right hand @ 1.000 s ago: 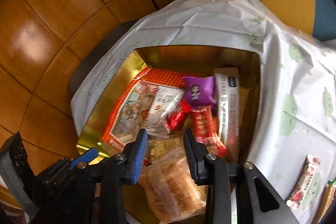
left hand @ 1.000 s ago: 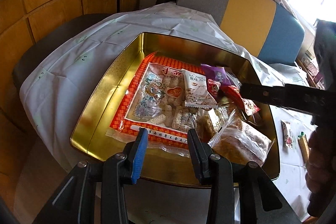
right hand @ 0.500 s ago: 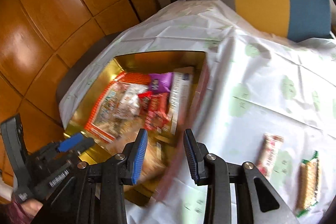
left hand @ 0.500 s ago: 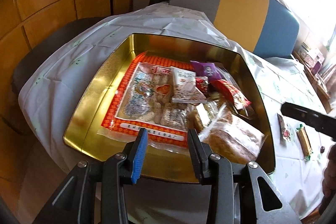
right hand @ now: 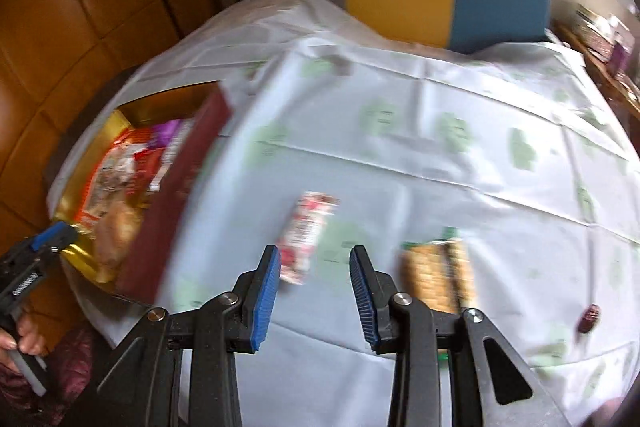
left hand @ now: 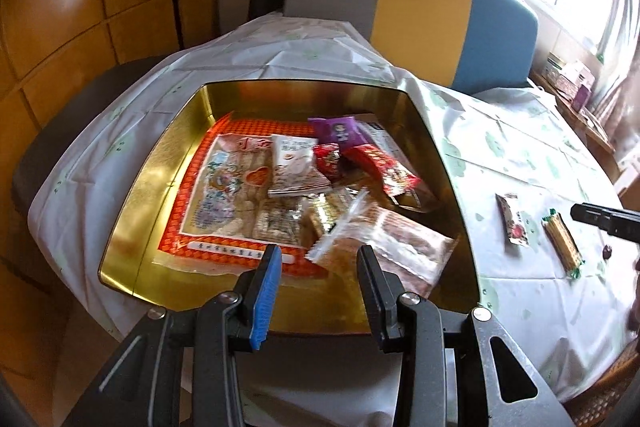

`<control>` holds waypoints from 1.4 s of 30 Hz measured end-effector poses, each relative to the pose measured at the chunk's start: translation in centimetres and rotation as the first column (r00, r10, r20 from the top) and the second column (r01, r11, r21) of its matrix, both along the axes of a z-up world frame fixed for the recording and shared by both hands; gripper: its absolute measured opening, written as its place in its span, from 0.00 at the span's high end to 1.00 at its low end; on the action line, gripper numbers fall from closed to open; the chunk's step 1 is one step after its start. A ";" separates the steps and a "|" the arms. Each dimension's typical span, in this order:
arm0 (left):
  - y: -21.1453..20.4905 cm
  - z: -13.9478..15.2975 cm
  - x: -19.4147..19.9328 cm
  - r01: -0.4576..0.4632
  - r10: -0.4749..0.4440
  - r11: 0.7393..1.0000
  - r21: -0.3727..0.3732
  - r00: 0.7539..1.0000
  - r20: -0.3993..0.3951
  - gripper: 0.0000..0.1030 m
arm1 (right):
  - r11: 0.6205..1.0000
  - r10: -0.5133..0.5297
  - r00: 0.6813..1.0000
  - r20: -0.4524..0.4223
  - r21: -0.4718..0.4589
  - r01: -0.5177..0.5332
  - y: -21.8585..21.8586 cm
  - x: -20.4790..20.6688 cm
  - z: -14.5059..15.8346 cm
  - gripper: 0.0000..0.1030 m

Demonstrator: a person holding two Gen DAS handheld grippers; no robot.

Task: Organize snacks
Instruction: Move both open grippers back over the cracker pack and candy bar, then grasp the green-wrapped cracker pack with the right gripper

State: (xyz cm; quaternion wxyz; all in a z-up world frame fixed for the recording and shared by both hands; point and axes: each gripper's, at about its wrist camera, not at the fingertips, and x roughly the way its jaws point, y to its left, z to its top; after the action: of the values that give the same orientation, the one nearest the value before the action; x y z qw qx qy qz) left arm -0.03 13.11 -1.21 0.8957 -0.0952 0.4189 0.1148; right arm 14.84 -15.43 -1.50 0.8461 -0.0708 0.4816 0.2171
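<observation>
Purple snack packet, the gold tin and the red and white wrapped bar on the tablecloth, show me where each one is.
purple snack packet (left hand: 339, 130): left wrist view, middle of its front.
gold tin (left hand: 154, 183): left wrist view, bare left inner wall.
red and white wrapped bar (right hand: 306, 235): right wrist view, middle of the wrapper, blurred.

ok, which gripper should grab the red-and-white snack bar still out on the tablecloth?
Right. The right gripper is open, empty, with the red-and-white snack bar just beyond its fingertips. The left gripper, also open, hovers at the gold tin, well away from it.
</observation>
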 end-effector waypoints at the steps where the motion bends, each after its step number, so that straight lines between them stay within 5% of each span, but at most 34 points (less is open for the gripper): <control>1: -0.3 0.1 0.0 0.007 -0.007 1.000 0.004 1.000 0.000 0.62 | 1.000 -0.013 1.000 0.002 -0.011 0.013 -0.9 0.3 0.0 0.61; 6: -1.9 0.6 0.4 0.044 -0.044 0.998 0.034 0.999 0.000 0.62 | 0.996 -0.074 0.997 -0.019 -0.060 0.073 -5.1 2.1 -1.2 0.60; 10: -3.5 0.9 0.8 0.080 -0.080 0.995 0.057 0.997 -0.005 0.62 | 0.973 -0.228 0.973 -0.038 -0.037 0.227 -8.9 3.6 -2.0 0.60; 16: -6.6 1.0 1.5 0.165 -0.165 0.984 0.066 0.986 -0.013 0.62 | 0.975 -0.193 0.975 -0.113 0.093 0.204 -9.5 4.1 -1.8 0.60; 34: -14.6 -0.2 4.1 0.388 -0.387 0.922 0.012 0.921 -0.055 0.62 | 0.984 -0.111 0.981 -0.160 -0.156 0.086 -6.1 3.9 -5.8 0.46; 42: -16.2 -1.7 6.2 0.403 -0.401 0.915 -0.008 0.911 -0.099 0.62 | 0.953 -0.121 0.989 -0.083 -0.289 0.093 -5.5 3.6 -6.4 0.53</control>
State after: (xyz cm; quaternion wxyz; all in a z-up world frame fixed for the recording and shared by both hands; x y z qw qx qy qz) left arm 6.20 -3.14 -2.89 0.8790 0.0043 0.4723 -0.0647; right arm 18.43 -20.95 -7.87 0.8126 -0.1544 0.5525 0.1027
